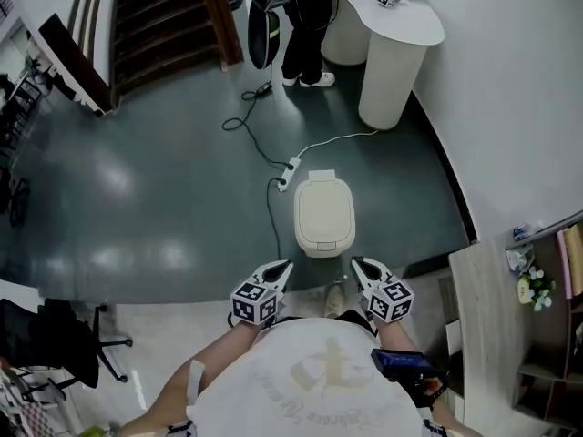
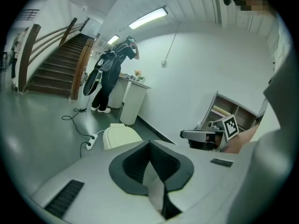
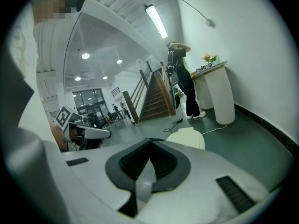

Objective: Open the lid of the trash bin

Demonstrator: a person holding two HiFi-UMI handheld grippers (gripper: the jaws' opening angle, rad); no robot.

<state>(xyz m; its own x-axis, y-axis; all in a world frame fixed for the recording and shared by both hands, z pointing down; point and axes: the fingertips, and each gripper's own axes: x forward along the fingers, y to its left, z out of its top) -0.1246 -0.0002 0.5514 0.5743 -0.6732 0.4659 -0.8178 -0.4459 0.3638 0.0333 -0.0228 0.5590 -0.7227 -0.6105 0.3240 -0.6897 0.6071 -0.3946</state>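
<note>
Trash bin lid (image 1: 324,209) down; probably light, stiff, smooth plastic, best lifted by the near front lip. Left tongs (image 1: 282,267) and right tongs (image 1: 358,264) both closed, holding nothing.

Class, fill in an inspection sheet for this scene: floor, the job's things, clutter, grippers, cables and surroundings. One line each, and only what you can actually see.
Surface: dark glossy floor, bare around the work area.
Job's things: cream trash bin stands on the floor, closed and untouched.
Clutter: nothing seen.
Grippers: left gripper and right gripper are held short of the bin, jaws together, nothing between them.
Cables: white power strip lies by the bin's far left corner. A dark cable runs along the bin's left side, and a white cable leads toward the counter.
Surroundings: a person stands at a white counter, with a staircase at far left and a shelf at right.
</note>
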